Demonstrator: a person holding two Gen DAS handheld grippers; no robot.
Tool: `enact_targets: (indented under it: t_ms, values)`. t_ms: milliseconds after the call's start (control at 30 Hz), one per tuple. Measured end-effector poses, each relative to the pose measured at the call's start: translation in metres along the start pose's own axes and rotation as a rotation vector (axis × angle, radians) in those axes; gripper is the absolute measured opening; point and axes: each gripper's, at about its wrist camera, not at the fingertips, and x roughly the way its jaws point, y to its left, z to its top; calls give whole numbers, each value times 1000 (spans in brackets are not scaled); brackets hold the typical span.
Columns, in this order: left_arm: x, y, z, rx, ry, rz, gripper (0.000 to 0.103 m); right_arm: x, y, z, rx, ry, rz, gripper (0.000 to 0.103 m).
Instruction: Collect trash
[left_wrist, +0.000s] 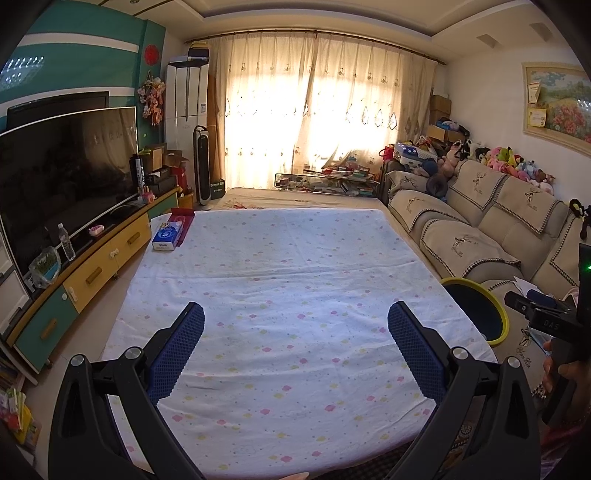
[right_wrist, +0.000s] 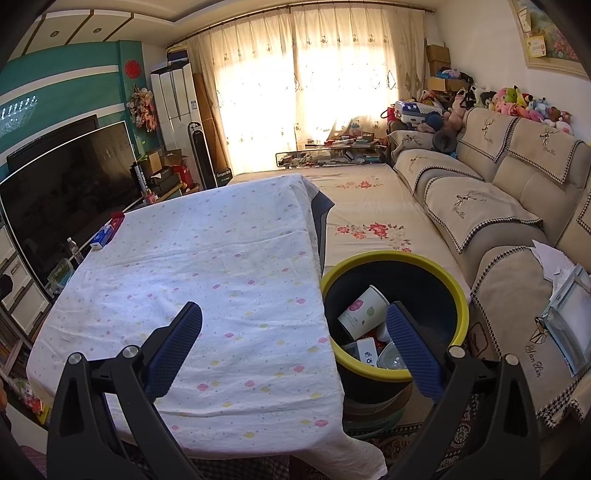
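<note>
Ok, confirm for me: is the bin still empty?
No, the yellow-rimmed bin already holds a paper cup and other scraps.

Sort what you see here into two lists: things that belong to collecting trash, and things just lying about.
Belongs to the job:
bin, yellow-rimmed
paper cup inside it
other scraps in the bin
left gripper, jaws open
right gripper, jaws open

Just lying about:
tissue box on the tablecloth
water bottle
sofa
television
</note>
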Motion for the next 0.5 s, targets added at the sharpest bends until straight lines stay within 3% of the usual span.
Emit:
enact_targets:
  t_ms: [300, 400, 500]
  values:
    - [11, 5, -1, -31, 40, -41, 98, 1, -2, 0, 1, 4, 1, 95]
    - [10, 2, 0, -13, 2, -59, 98, 3, -1, -1, 1, 9, 1, 95]
    - [17, 2, 8, -6, 14, -70, 98, 7, -1, 1, -2, 19, 5, 95]
